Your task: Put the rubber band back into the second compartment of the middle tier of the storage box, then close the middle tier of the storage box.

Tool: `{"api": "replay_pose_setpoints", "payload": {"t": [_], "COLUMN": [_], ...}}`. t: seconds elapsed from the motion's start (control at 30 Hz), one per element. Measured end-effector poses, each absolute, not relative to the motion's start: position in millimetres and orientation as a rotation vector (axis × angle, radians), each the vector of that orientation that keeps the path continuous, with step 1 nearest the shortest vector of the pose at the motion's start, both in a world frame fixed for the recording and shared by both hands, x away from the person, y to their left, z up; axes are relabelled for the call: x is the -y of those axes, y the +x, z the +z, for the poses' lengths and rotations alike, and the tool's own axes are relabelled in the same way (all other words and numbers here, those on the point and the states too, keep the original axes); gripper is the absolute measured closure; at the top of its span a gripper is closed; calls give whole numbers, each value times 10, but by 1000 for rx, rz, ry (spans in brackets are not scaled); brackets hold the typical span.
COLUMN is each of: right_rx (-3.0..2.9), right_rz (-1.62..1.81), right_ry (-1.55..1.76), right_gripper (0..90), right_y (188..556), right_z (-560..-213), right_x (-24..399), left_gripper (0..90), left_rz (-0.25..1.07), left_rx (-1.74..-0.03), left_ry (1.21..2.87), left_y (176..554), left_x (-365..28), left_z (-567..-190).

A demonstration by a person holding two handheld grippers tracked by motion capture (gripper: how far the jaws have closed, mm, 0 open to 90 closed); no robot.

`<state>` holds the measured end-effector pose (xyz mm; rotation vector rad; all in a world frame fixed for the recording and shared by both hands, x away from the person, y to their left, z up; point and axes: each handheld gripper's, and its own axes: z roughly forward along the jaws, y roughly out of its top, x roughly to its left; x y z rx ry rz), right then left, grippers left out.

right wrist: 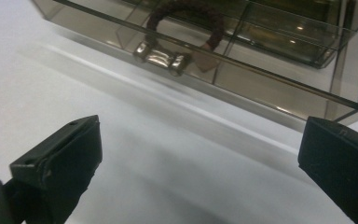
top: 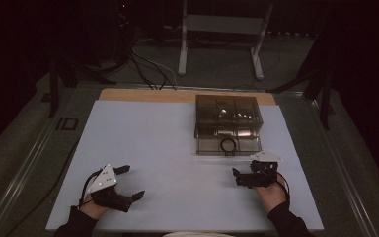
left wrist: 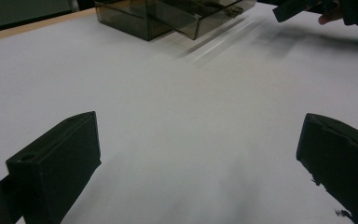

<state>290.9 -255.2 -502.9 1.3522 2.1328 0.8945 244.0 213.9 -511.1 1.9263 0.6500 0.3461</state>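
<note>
Right gripper (top: 243,176) agape near seemingly smoky box (top: 228,124)

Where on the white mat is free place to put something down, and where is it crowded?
The widest bare patch is the mat left of the smoky plastic box, from the wooden edge down to the left gripper. The strip between both grippers is also bare. It is crowded in front of the box, where the right gripper sits near the ring handle.
</note>
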Motion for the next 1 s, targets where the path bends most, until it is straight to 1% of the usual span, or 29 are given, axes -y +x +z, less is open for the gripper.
{"api": "replay_pose_setpoints", "payload": {"t": [0.3, 0.57, 0.6, 0.67, 0.77, 0.87, 1.0], "right_rx": [-2182, -2191, -2197, -2191, -2216, -2213, -2217], "right_rz": [818, 832, 844, 846, 846, 837, 808], "right_ry": [1405, 1408, 1417, 1420, 1416, 1409, 1397], "right_gripper": [0, 0, 43, 60, 61, 131, 151], "right_y": [2964, 2953, 2956, 2952, 2951, 2941, 2946], "right_z": [-5174, -5160, -5153, -5149, -5142, -5129, -5134], "right_x": [2501, 2467, 2473, 2472, 2457, 2443, 2434], "left_gripper": [9, 9, 9, 9, 9, 9, 9], "left_rz": [344, 345, 343, 342, 340, 342, 340], "left_rx": [-649, -648, -653, -652, -652, -652, -654], "left_ry": [1929, 1930, 1928, 1927, 1929, 1927, 1926], "left_y": [2443, 2444, 2445, 2448, 2448, 2446, 2447], "left_x": [-2137, -2133, -2133, -2135, -2128, -2132, -2135], "left_z": [-5112, -5113, -5115, -5114, -5118, -5115, -5115]}}
